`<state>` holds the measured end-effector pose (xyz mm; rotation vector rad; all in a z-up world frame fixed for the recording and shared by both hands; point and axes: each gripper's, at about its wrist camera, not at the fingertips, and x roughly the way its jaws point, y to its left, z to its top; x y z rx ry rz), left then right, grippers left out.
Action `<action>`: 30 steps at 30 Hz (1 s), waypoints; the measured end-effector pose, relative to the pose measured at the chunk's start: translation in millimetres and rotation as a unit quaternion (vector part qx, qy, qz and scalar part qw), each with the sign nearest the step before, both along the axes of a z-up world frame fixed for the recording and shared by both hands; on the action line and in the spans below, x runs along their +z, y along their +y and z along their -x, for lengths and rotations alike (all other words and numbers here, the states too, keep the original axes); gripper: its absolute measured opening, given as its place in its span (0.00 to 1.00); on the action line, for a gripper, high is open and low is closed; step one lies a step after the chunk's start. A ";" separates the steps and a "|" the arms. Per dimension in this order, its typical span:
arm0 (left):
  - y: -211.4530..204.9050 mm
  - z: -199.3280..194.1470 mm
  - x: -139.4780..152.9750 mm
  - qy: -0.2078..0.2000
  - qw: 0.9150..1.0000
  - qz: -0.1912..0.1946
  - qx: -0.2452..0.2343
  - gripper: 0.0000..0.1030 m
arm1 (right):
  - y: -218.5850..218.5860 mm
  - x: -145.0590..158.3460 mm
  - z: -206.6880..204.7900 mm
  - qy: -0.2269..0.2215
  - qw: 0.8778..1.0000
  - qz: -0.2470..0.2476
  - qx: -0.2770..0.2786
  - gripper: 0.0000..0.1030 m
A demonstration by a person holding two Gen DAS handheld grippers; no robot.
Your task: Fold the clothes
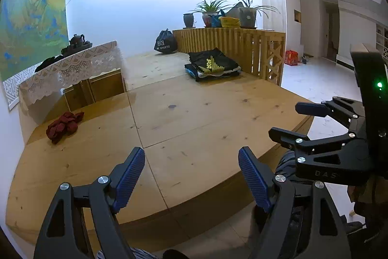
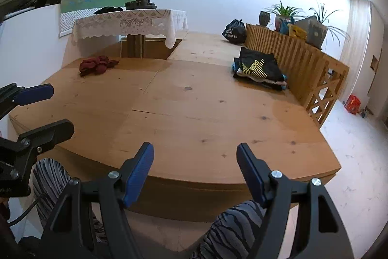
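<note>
A crumpled dark red garment [image 1: 64, 126] lies on the wooden platform [image 1: 194, 118] at the far left; it also shows in the right wrist view [image 2: 97, 64]. A stack of folded clothes [image 1: 212, 66] with a black and yellow shirt on top sits at the back right by the slatted fence; it also shows in the right wrist view [image 2: 259, 71]. My left gripper [image 1: 191, 174] is open and empty above the platform's near edge. My right gripper [image 2: 195, 171] is open and empty beside it, and shows in the left wrist view [image 1: 286, 119].
A low table with a lace cloth [image 2: 128, 22] and a tea set stands at the back left. A slatted wooden fence [image 1: 232, 45] carrying potted plants borders the right. A black bag [image 1: 166, 43] sits at the back. The person's striped trouser legs [image 2: 232, 232] are below.
</note>
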<state>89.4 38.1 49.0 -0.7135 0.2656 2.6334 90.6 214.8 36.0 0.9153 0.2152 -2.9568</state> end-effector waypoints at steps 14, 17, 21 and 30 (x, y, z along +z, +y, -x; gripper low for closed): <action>-0.8 -17.7 6.2 0.006 1.000 -0.008 0.000 0.76 | -11.9 7.4 -13.9 0.014 1.000 -0.019 0.002 0.68; -4.0 -17.8 6.0 0.005 1.000 -0.009 0.006 0.76 | -13.1 7.2 -13.9 0.013 1.000 -0.021 0.002 0.68; -9.7 -16.1 5.5 0.003 1.000 -0.010 0.012 0.76 | -12.8 6.5 -12.2 0.011 1.000 -0.022 0.000 0.68; -18.0 -16.7 4.5 0.001 1.000 -0.015 0.018 0.76 | -13.8 5.5 -10.6 0.010 1.000 -0.022 -0.001 0.68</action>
